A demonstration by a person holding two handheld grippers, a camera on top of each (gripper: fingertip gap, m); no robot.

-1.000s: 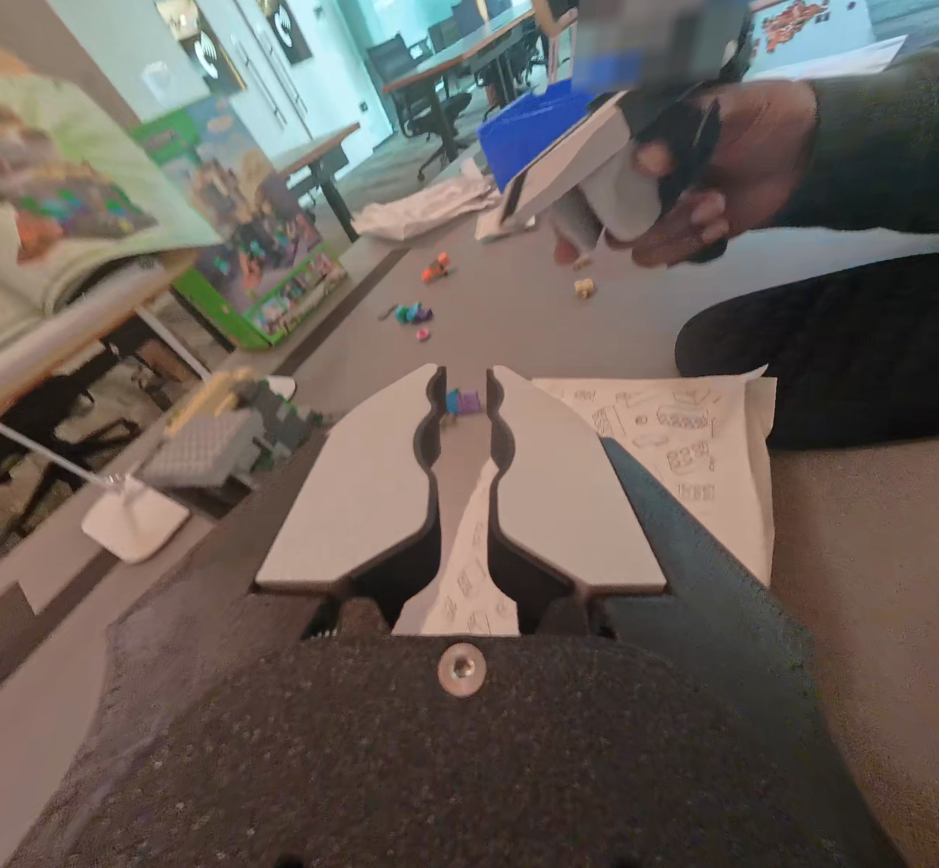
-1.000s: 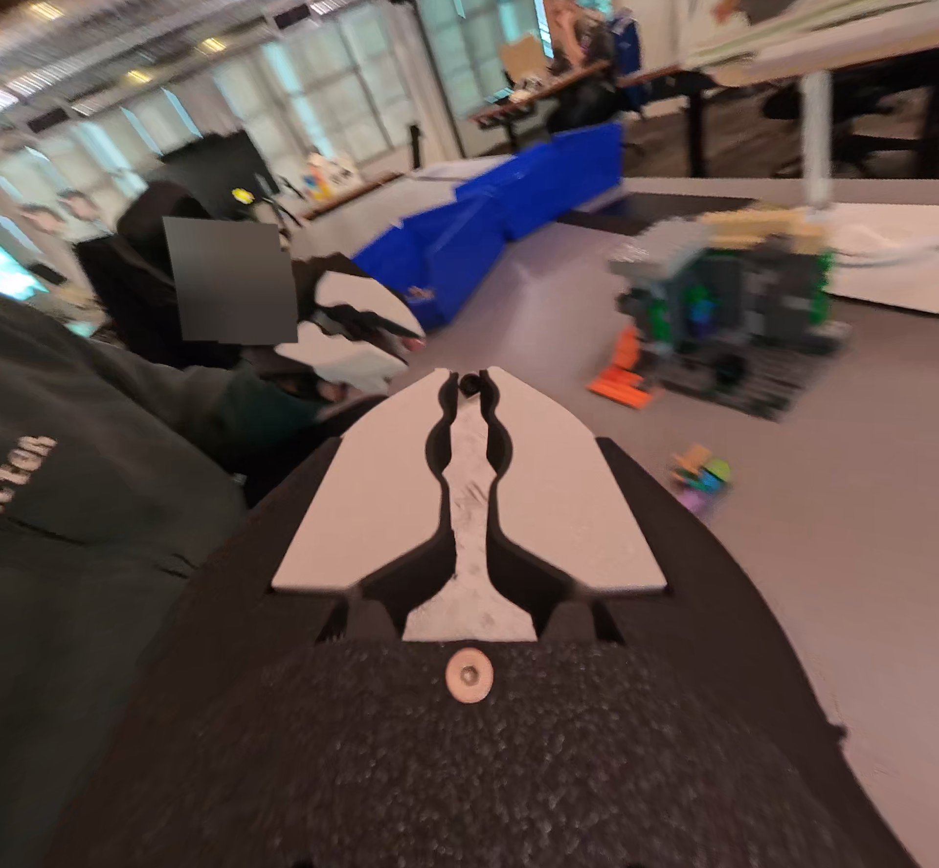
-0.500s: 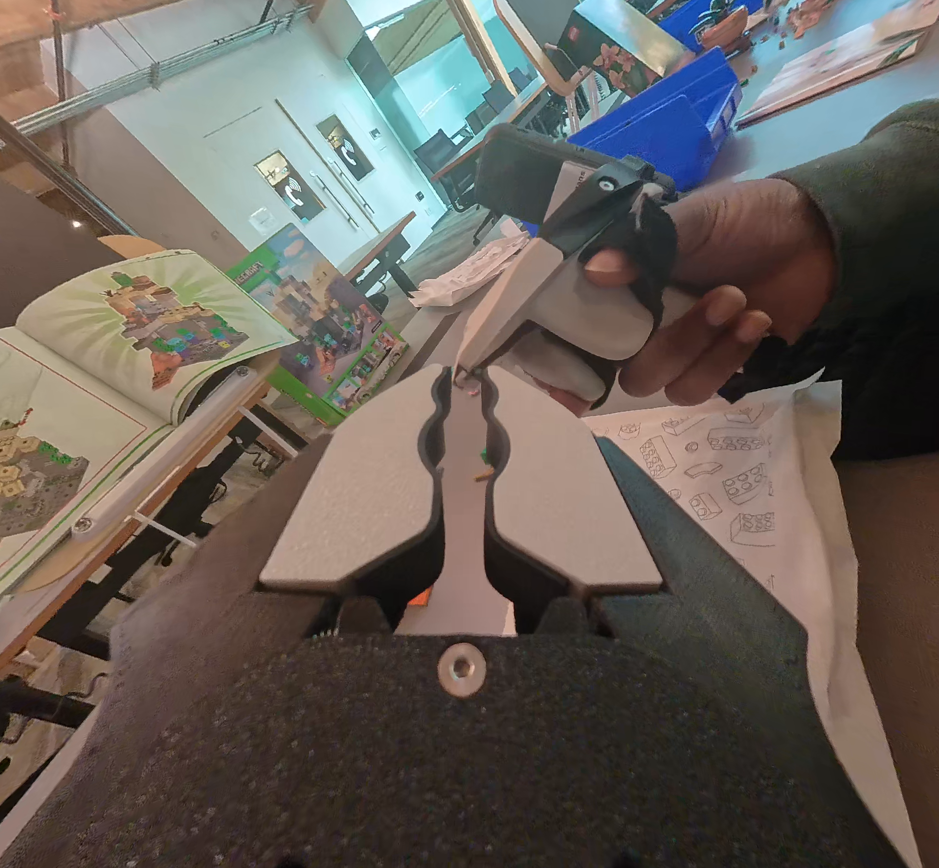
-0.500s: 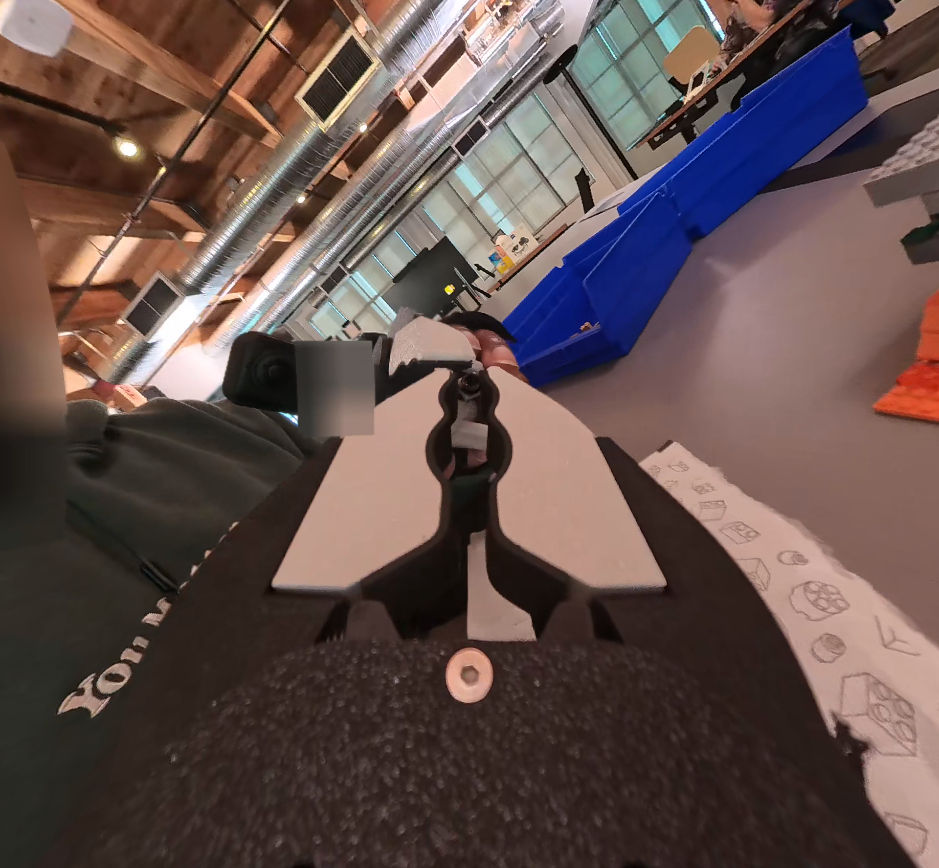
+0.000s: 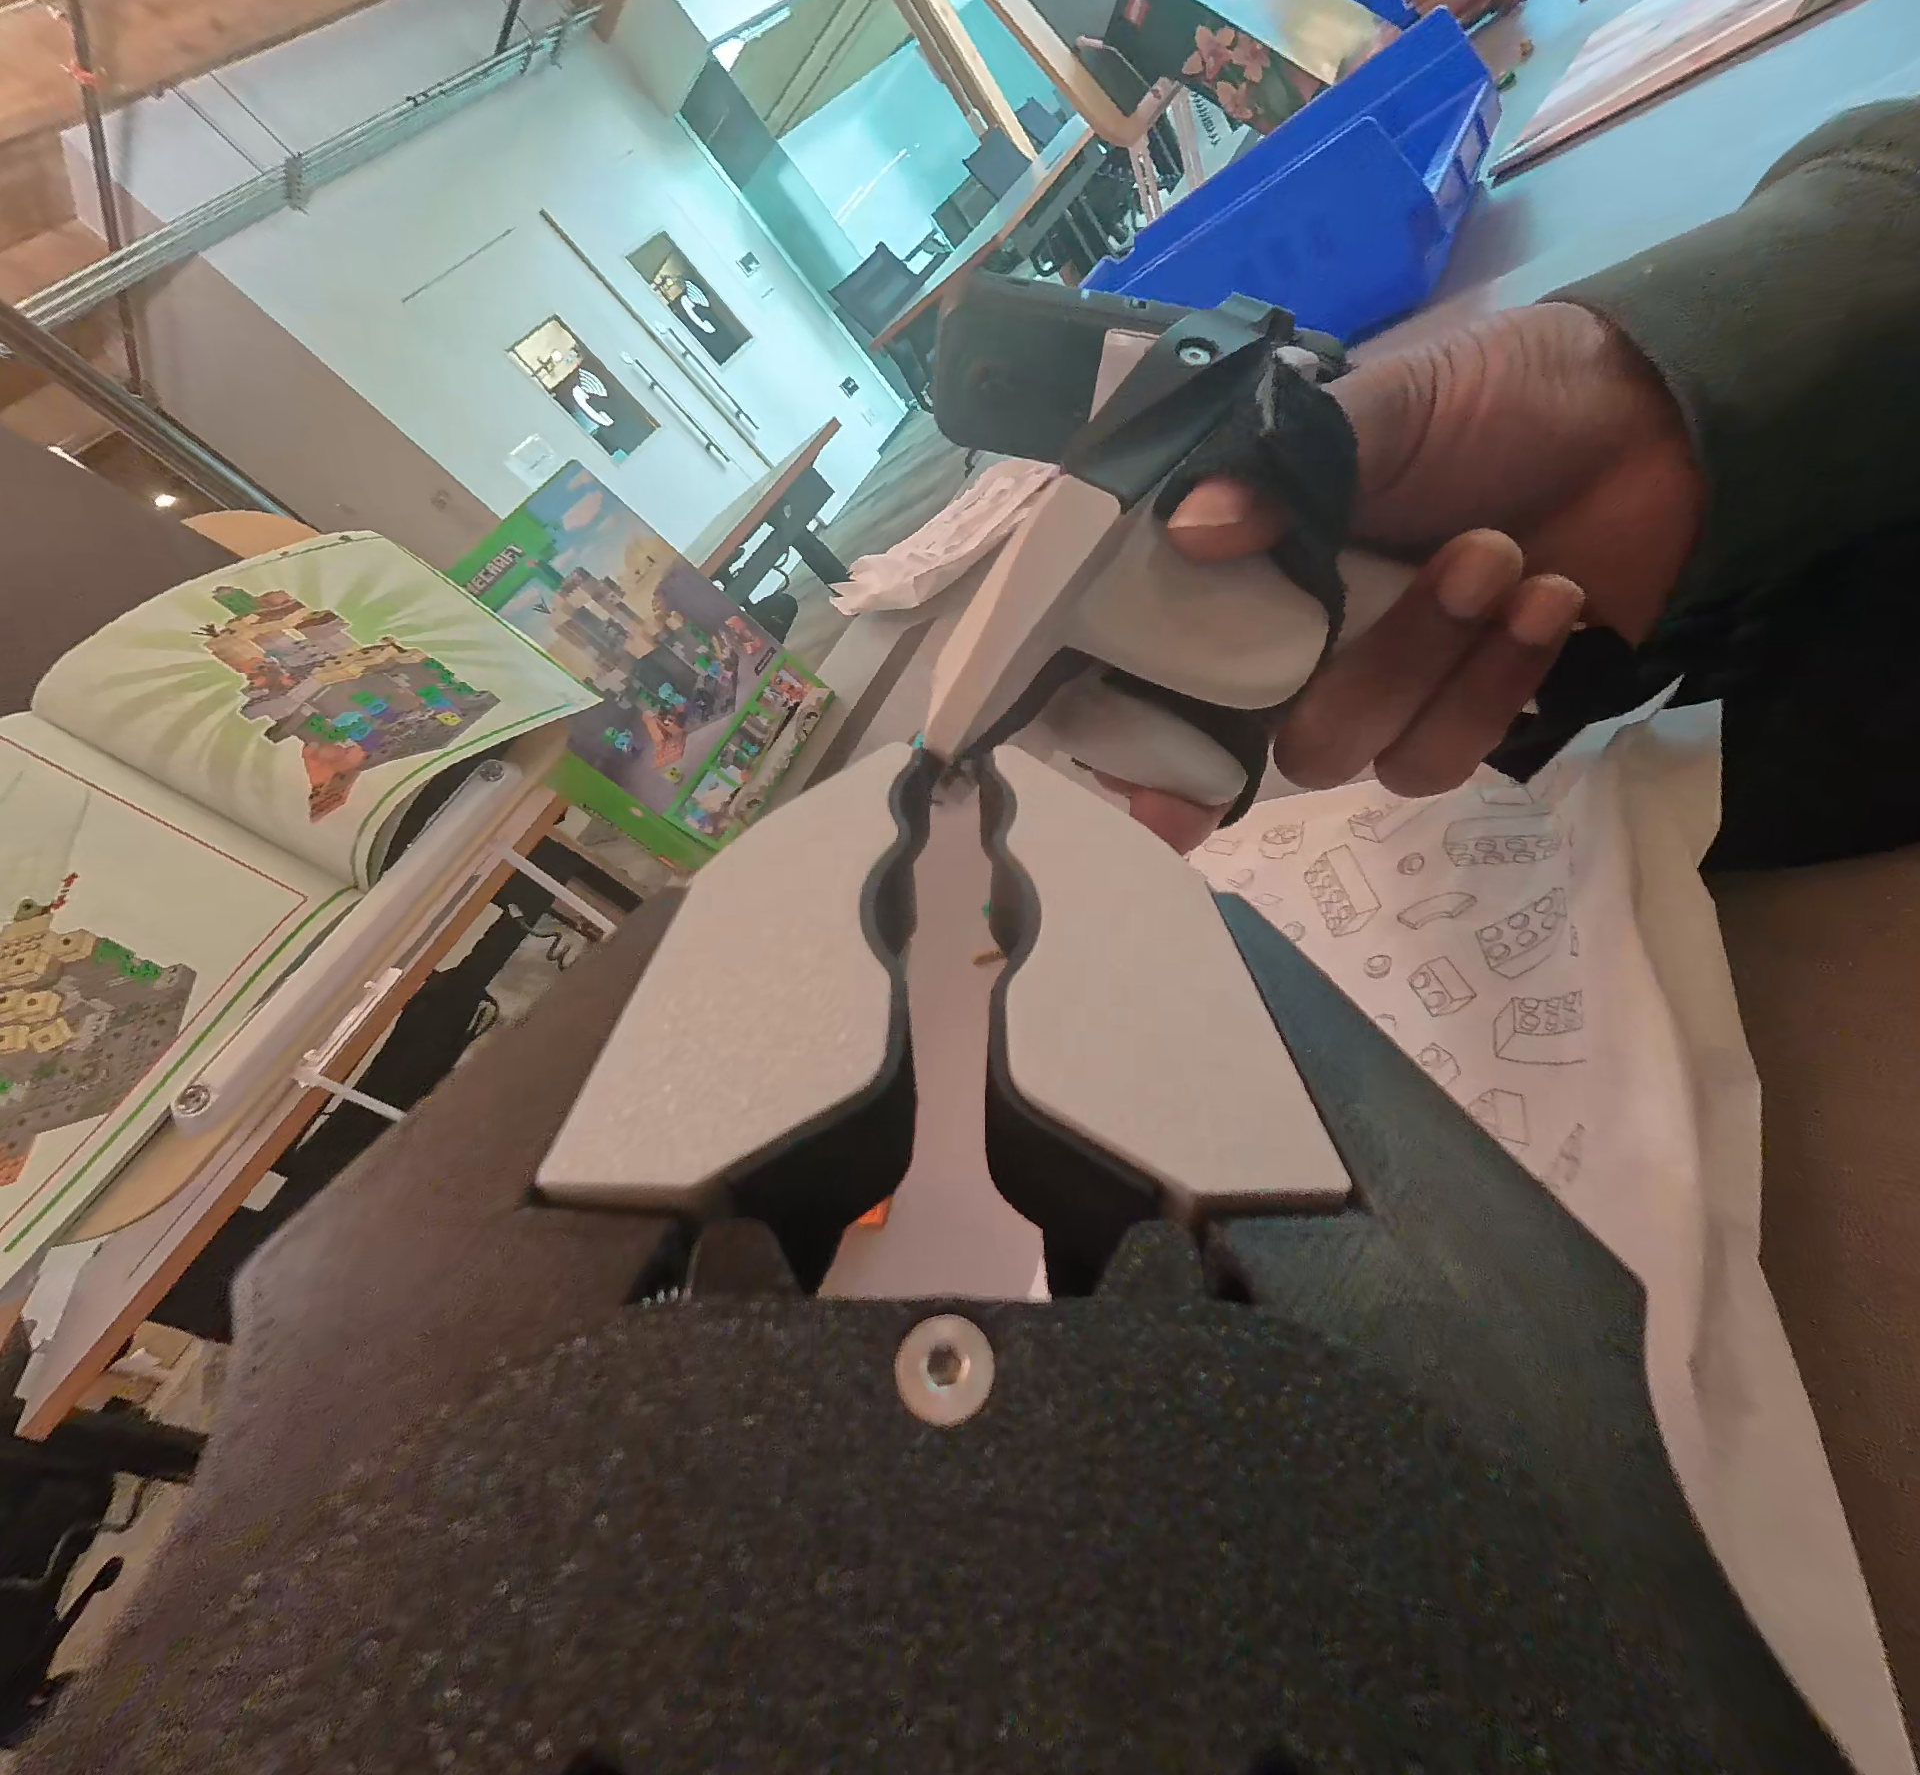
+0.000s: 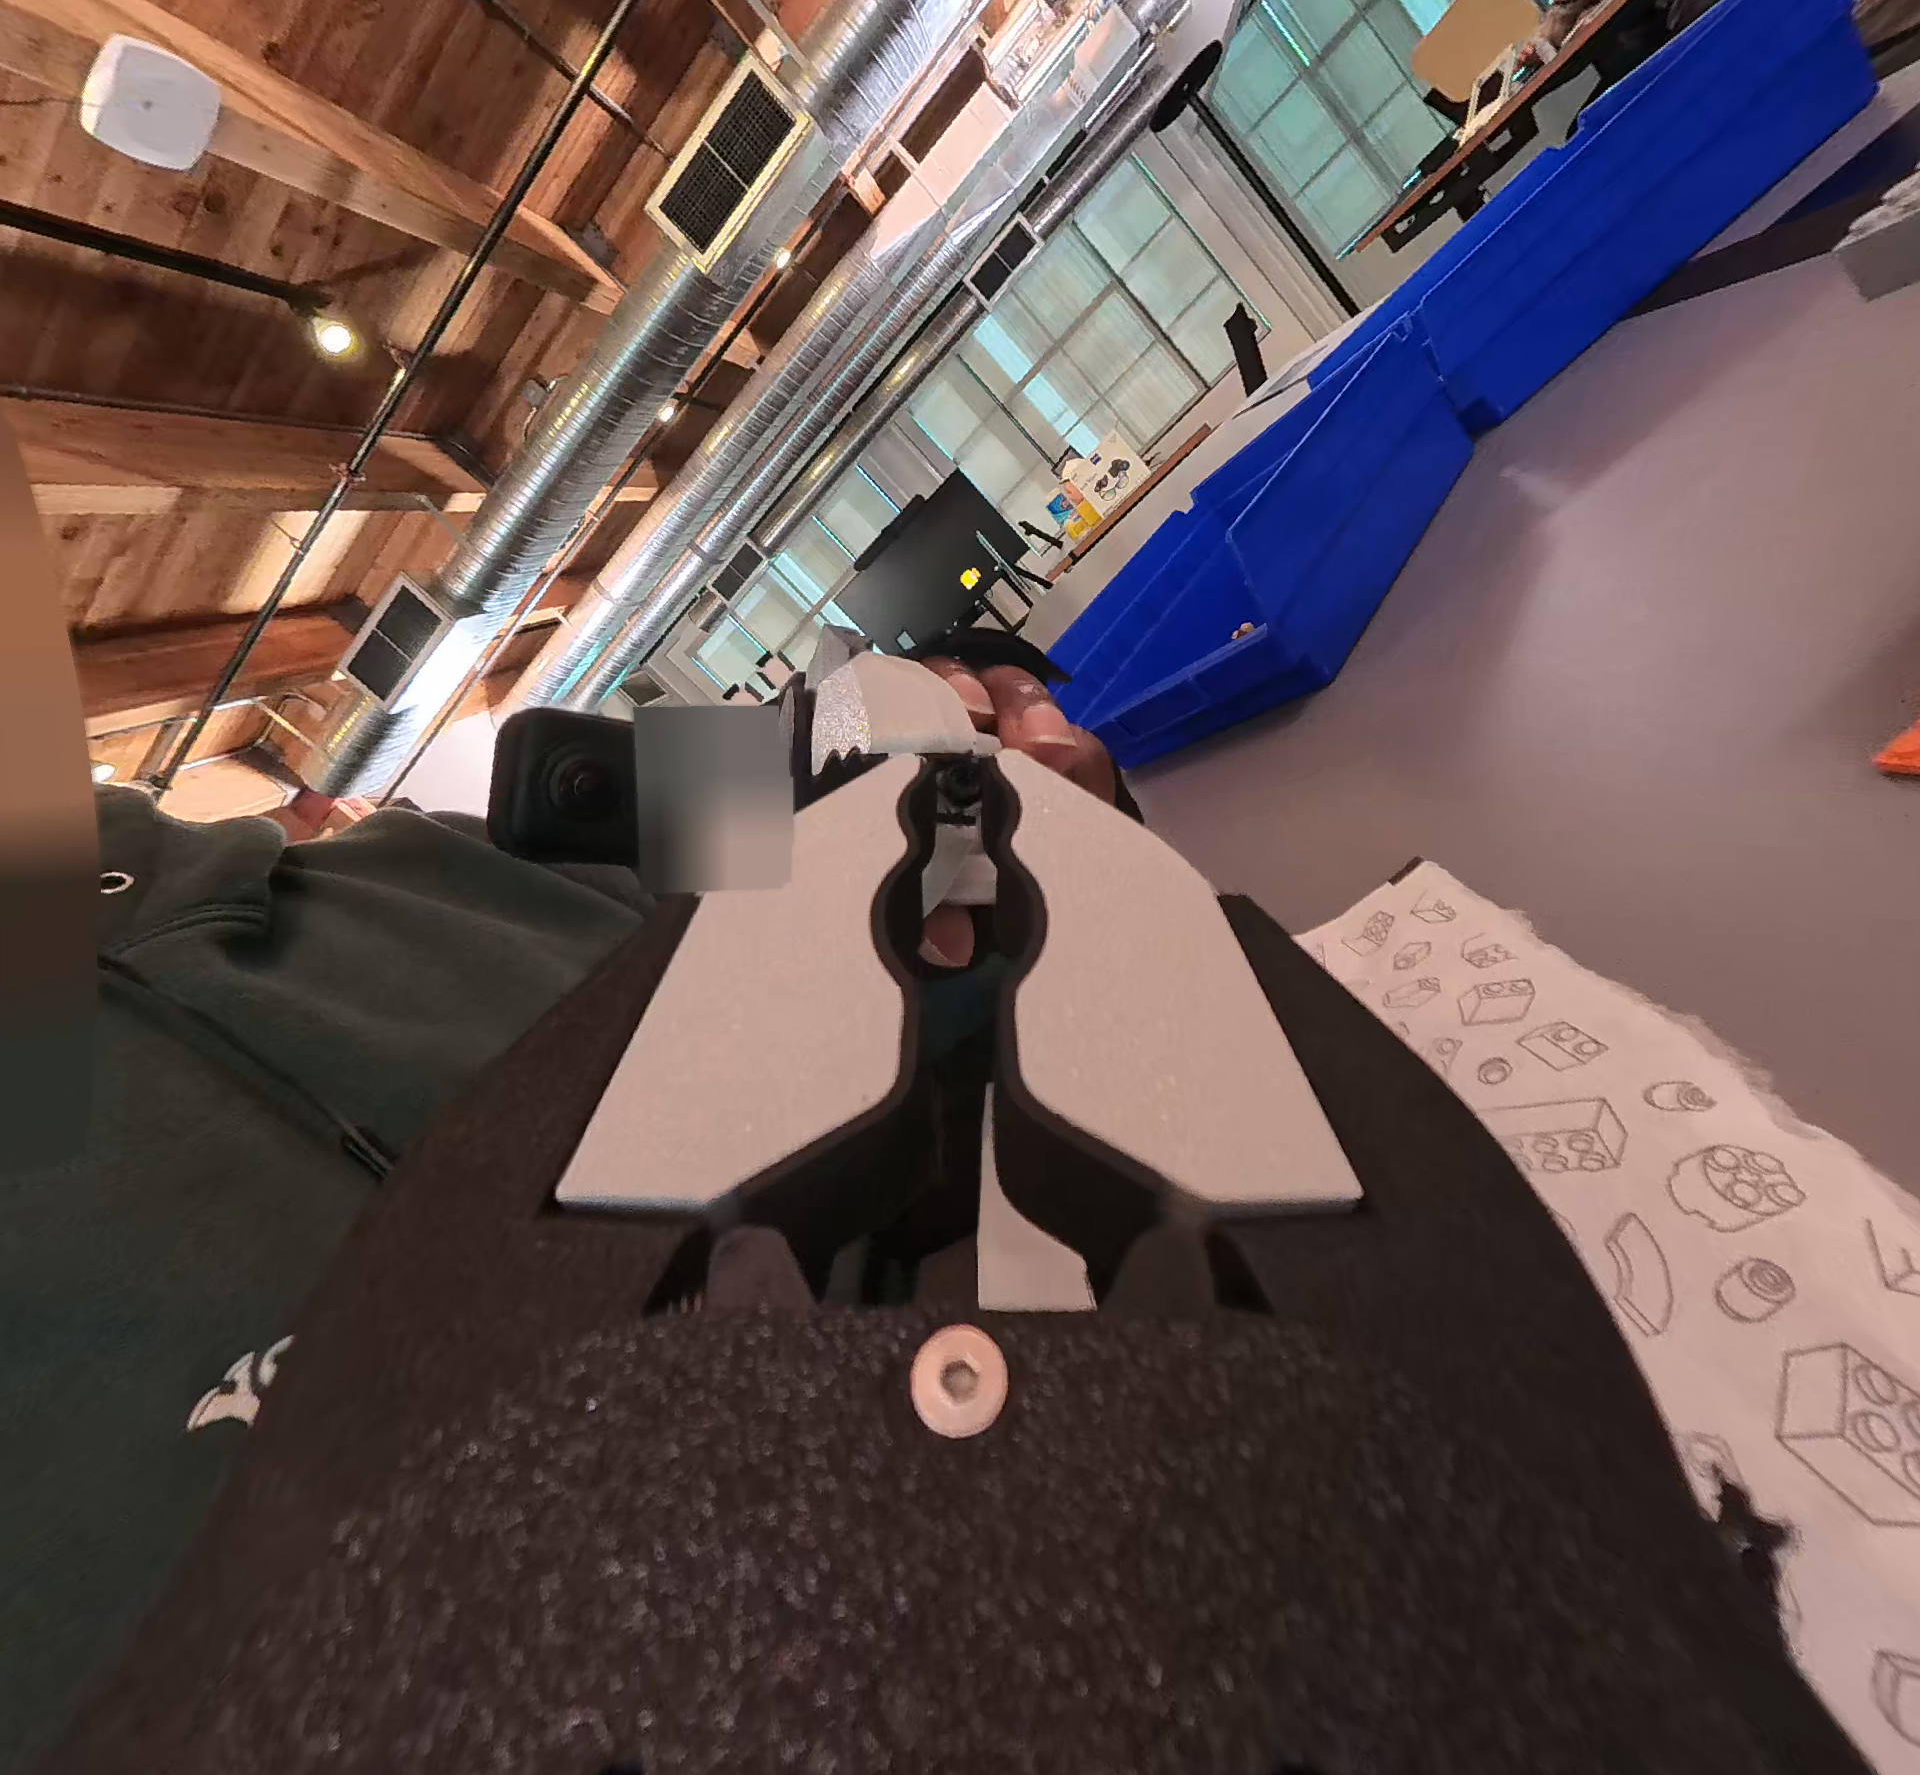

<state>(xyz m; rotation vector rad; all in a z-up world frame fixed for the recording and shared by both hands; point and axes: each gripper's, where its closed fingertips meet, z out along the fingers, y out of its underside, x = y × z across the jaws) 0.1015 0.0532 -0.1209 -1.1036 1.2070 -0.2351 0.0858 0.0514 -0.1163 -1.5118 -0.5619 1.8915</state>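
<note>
My left tongs [image 5: 948,769] and right tongs [image 6: 961,783] meet tip to tip, both nearly closed on a tiny dark piece [image 6: 954,787]. It looks light, stiff and easily dropped, so I pinch at the very tips above the printed paper [image 5: 1475,977].

Grey table [image 6: 1621,645]: blue bins [image 6: 1351,520], printed paper sheet [image 6: 1621,1133]
</note>
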